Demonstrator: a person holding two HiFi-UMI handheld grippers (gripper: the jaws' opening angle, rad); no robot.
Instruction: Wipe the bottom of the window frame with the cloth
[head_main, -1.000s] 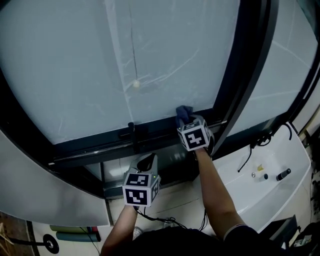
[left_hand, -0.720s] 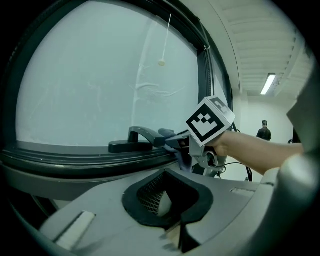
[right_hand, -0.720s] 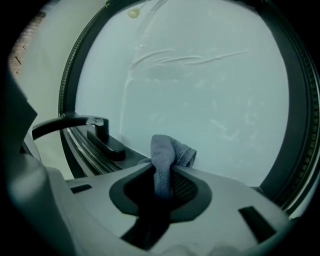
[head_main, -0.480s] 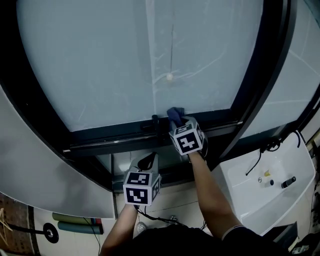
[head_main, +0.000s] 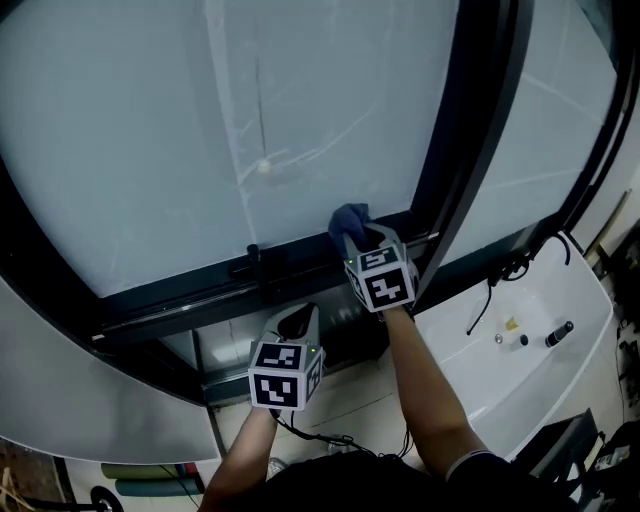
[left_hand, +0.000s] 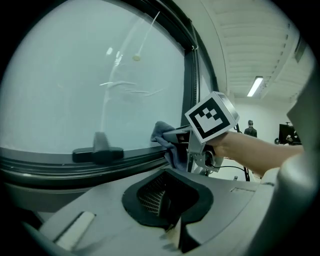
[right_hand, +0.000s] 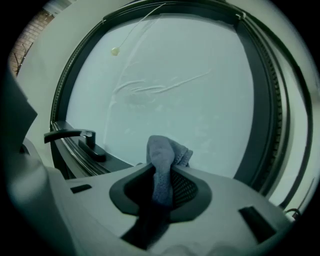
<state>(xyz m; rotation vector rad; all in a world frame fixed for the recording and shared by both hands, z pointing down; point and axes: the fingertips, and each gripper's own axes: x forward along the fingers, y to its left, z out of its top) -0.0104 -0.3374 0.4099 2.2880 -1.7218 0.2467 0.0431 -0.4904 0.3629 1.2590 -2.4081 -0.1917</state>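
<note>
Now the window frame's bottom rail (head_main: 170, 300) spans mid-picture. Lower centre, the left gripper (head_main: 293, 322) idles, jaws together, empty. The right gripper (head_main: 362, 240), jaws clamped on the blue cloth (head_main: 347, 217) at the rail, has slid back right, away from the handle (head_main: 252, 258): wiping looks mid-stroke.

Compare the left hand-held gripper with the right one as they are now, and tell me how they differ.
The right hand-held gripper is clamped on the blue cloth; the left hand-held gripper is shut on nothing. The right one is up at the bottom rail of the window frame, with the cloth at the rail; the left one hangs lower, off the frame. Both share the same grey build.
</note>
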